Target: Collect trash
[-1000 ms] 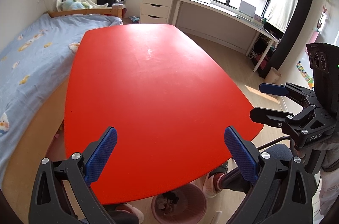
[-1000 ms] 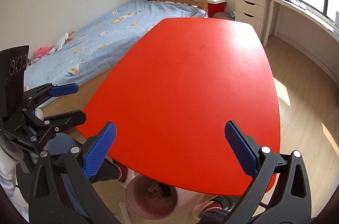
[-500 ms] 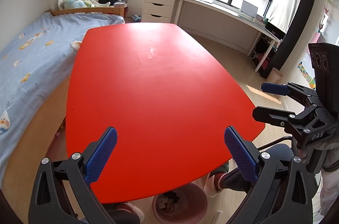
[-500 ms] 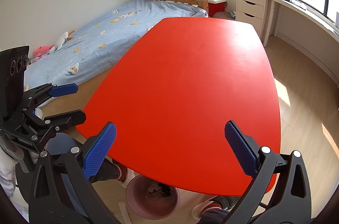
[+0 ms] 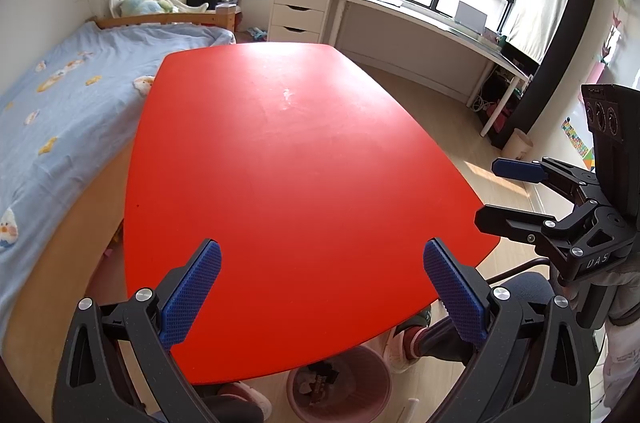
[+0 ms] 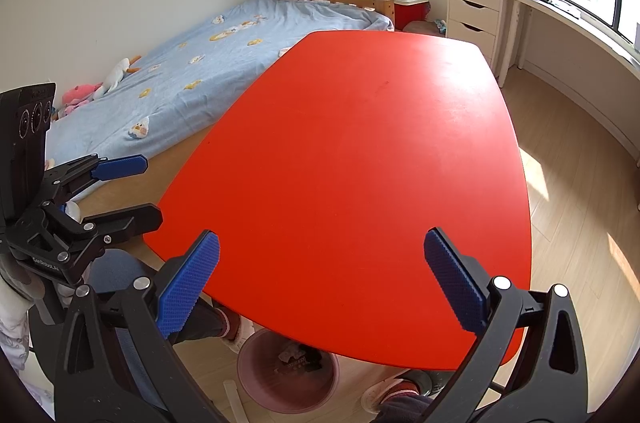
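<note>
1. The left gripper point(image 5: 322, 285) was held above the near end of the red table point(image 5: 296, 159), its blue pads spread wide with nothing between them.
2. The right gripper point(image 6: 322, 283) was held likewise above the same near end, jaws wide apart and empty; each gripper also showed at the edge of the other's view, off the table's side.
3. The tabletop carried no loose trash in either view, only a faint pale smear near its middle.
4. The trash point(image 5: 320, 381) lay in the pink bin point(image 5: 376, 389) on the floor, tucked under the table's near edge between the person's shoes point(image 6: 240, 333); the right view showed the same dark scraps point(image 6: 298, 357) inside it.
5. By the look of things the collecting seemed finished or nearly so, since nothing else that read as litter showed on the table or on the floor close by.
6. The scraps looked like crumpled wrappers and bits of paper, so they would likely be very light, soft and yielding, crushing under the pads rather than breaking.
7. Film wrappers could be slick; a pinch across a crumpled fold, not a flat face, would probably hold best.
8. The bin itself seemed to be thin plastic, light and fairly stiff, and its rim looked the natural place to grip should it need moving.
9. Much of the bin was hidden by the table, so how full it was could not be told.
</note>
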